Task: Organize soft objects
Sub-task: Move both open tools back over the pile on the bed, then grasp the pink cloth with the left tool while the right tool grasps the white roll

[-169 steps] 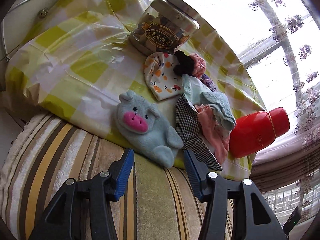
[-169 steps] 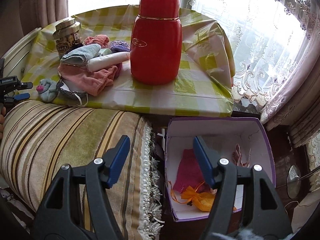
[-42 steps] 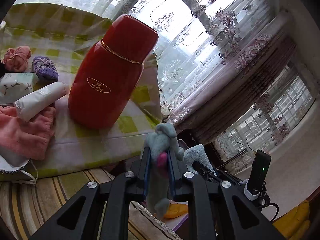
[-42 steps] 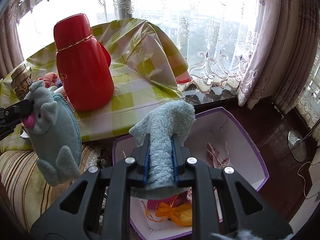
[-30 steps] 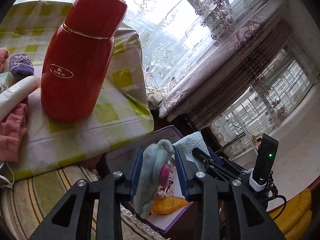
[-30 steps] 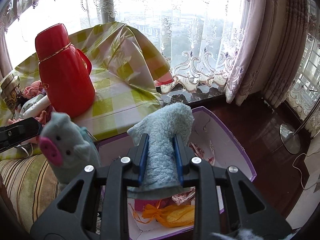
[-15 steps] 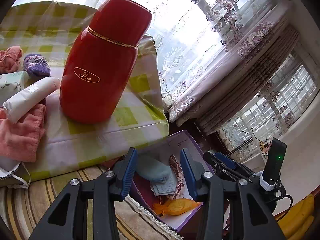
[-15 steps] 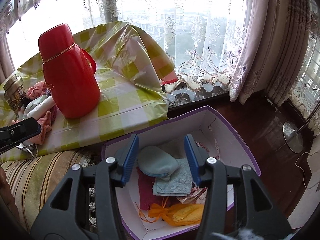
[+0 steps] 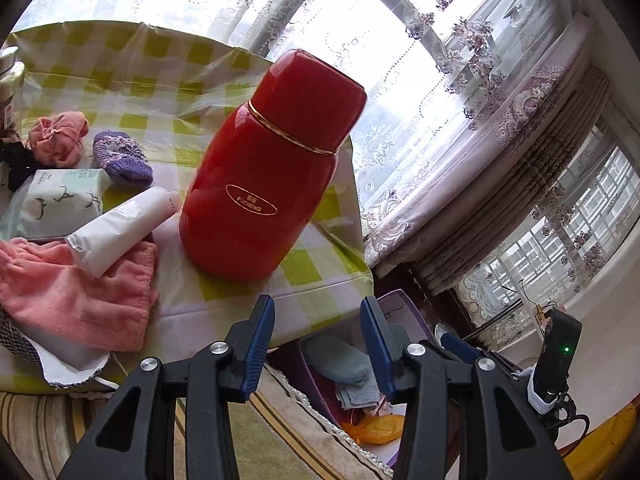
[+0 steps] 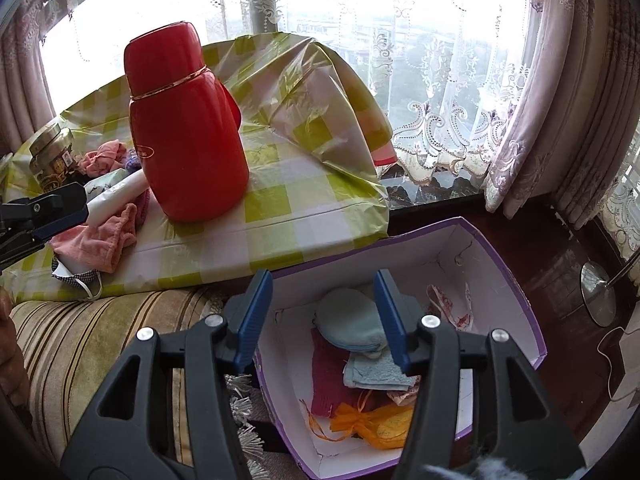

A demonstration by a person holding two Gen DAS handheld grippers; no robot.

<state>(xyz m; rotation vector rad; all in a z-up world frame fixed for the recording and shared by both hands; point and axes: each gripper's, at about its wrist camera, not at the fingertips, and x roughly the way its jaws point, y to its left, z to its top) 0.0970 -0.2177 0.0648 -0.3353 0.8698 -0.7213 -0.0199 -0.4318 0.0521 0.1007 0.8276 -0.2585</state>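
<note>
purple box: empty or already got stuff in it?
Not empty. The purple box holds a blue-grey plush, a light blue cloth, a magenta cloth and an orange pouch.

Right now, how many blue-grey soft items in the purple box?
2 visible: a rounded plush toward the box's back, and a folded towel beside and partly under it. Others may lie hidden beneath.

Left wrist view looked forward and down from close above the striped sofa (image 9: 48,432) toward the red flask (image 9: 264,184); right wrist view tilted more steeply over the purple box (image 10: 520,280); both shared flask, checked table (image 10: 280,216), box.
</note>
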